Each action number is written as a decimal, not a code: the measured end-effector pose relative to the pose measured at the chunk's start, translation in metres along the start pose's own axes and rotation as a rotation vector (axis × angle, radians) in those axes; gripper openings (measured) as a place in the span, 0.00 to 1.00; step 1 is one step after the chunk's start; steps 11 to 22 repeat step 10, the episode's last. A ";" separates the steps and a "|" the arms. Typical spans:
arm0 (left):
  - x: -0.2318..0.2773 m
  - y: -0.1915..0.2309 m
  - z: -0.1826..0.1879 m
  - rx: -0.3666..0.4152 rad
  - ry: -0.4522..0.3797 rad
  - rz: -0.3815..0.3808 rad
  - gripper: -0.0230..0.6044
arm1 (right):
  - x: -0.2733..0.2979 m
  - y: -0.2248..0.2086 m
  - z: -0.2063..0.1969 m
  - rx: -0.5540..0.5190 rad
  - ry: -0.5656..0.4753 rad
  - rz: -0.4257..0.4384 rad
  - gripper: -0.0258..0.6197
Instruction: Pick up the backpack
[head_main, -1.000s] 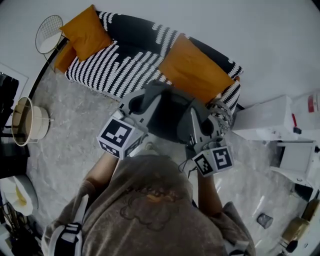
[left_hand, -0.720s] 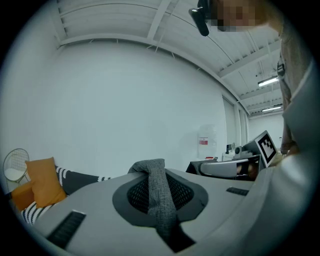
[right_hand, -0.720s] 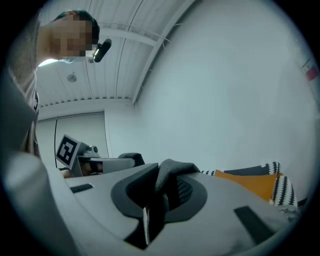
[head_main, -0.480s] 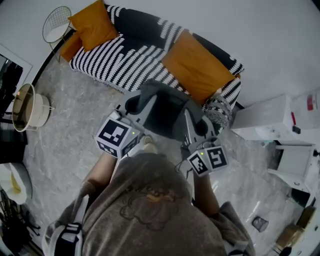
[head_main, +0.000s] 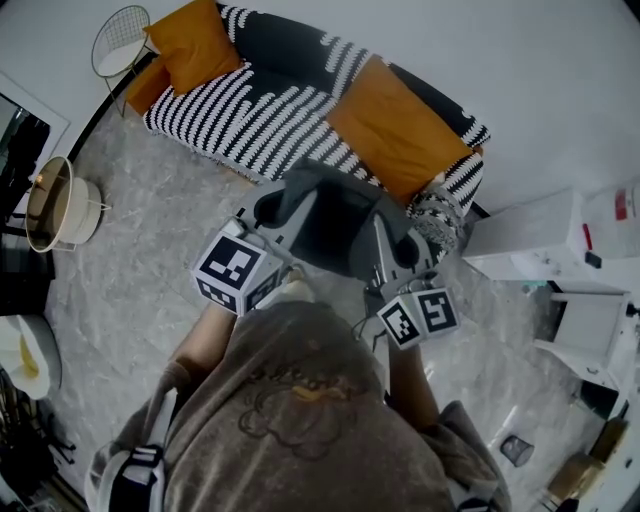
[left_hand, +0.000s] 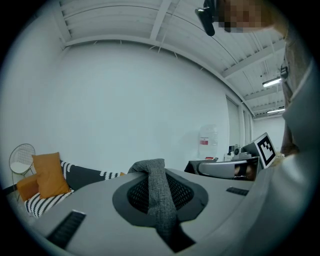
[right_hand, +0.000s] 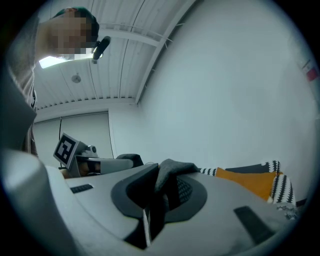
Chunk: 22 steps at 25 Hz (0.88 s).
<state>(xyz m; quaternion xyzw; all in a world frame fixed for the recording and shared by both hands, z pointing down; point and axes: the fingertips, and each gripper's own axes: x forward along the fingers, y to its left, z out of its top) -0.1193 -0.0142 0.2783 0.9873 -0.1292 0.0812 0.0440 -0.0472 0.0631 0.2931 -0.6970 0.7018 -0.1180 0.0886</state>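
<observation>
A dark grey backpack (head_main: 335, 225) hangs between my two grippers, in front of the sofa and off the floor. In the head view my left gripper (head_main: 272, 212) holds its left side and my right gripper (head_main: 398, 250) its right side. The left gripper view shows my left gripper (left_hand: 152, 172) shut on a grey woven strap (left_hand: 162, 215) that runs up between the jaws. My right gripper (right_hand: 162, 187) in its own view is likewise shut on a fold of grey strap (right_hand: 175, 167). The rest of the bag is hidden in both gripper views.
A black-and-white striped sofa (head_main: 250, 110) with orange cushions (head_main: 395, 135) stands behind the bag. A wire side table (head_main: 115, 40) sits at its left end and a round basket (head_main: 60, 205) stands further left. White boxes (head_main: 545, 235) stand on the right. The floor is grey marble.
Both grippers have carried the backpack a little away from the sofa, towards me. Both grips look unchanged.
</observation>
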 end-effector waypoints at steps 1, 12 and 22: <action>0.001 -0.002 -0.001 -0.007 0.002 -0.001 0.10 | -0.002 -0.001 -0.001 0.000 0.002 0.000 0.09; 0.004 -0.002 -0.012 -0.048 0.023 -0.016 0.10 | 0.003 -0.005 -0.009 0.002 0.019 0.002 0.09; 0.004 -0.002 -0.012 -0.048 0.023 -0.016 0.10 | 0.003 -0.005 -0.009 0.002 0.019 0.002 0.09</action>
